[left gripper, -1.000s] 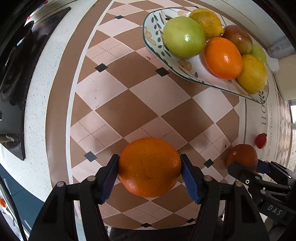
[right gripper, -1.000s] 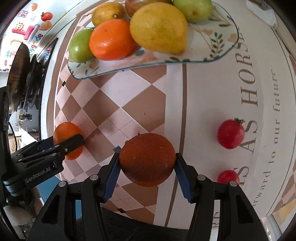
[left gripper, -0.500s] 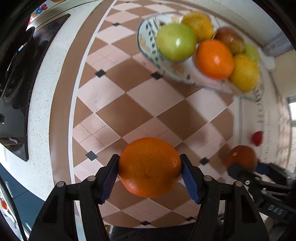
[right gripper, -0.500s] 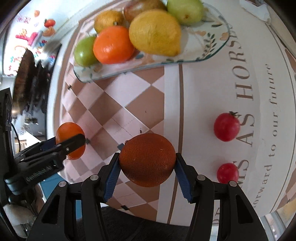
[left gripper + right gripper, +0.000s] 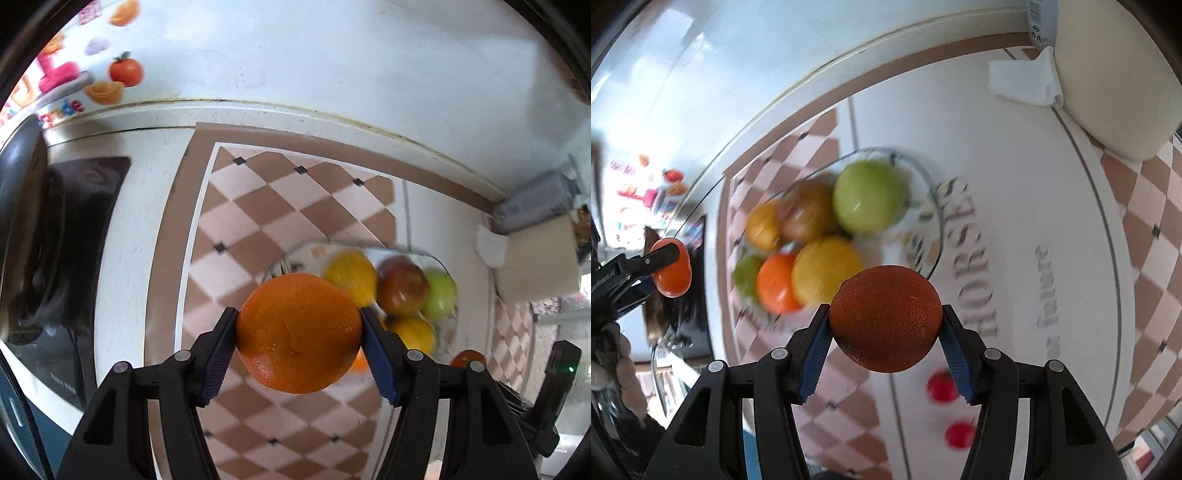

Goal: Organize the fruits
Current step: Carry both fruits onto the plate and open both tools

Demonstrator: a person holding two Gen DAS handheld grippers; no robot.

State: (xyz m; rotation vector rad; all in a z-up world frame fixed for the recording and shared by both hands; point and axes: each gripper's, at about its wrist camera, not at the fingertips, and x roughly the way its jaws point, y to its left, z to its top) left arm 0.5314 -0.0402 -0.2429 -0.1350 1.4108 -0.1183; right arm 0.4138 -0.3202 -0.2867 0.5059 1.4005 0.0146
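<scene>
My left gripper [image 5: 298, 334] is shut on a bright orange [image 5: 298, 332], held in the air in front of the patterned fruit plate [image 5: 295, 254]. My right gripper [image 5: 884, 325] is shut on a darker orange [image 5: 885, 319], also raised, just in front of the plate [image 5: 932, 225]. The plate holds a green apple [image 5: 870, 197], a reddish apple [image 5: 807, 210], a lemon [image 5: 825, 269], an orange [image 5: 777, 282] and other fruit. The left gripper and its orange also show in the right wrist view [image 5: 670, 273].
Two small red fruits [image 5: 942, 386] [image 5: 959, 435] lie on the mat below my right gripper. A stove with a dark pan [image 5: 33, 236] stands at the left. A white cloth [image 5: 1023, 83] and a cream container [image 5: 1115, 81] sit at the back right by the wall.
Both grippers have lifted and tilted up with their oranges. The plate now appears farther down and partly behind the held fruit, and the back wall has come into view.
</scene>
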